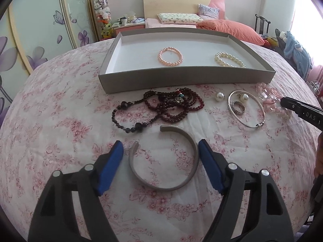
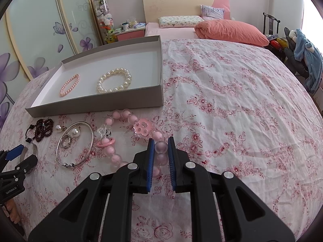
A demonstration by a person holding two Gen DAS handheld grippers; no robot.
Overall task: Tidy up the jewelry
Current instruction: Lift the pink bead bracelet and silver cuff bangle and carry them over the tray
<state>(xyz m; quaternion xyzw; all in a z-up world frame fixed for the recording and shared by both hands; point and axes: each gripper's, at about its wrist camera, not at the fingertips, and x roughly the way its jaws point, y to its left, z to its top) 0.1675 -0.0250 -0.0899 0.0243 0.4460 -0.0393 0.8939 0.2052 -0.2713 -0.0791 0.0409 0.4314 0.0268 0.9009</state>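
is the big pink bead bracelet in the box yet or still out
Out. The pink bead bracelet lies on the bedsheet beside the box, the right gripper closing around one bead.

Bright daylight from the right — overexposed glare there, fisheye-warped edges, sharp focus.

A bedroom we see in soft daylight

We see pale walls, a cream wooden headboard (image 2: 177,5) with a pink corner, a salmon-orange duvet (image 2: 232,31) heaped by patterned pillows, and a pink nightstand (image 2: 131,34) beside a clear cylinder of plush toys (image 2: 104,14). Frosted wardrobe doors with purple flowers (image 1: 40,40) fill our left; bright window light (image 2: 310,10) floods the right, behind a dark wooden chair (image 2: 271,23).
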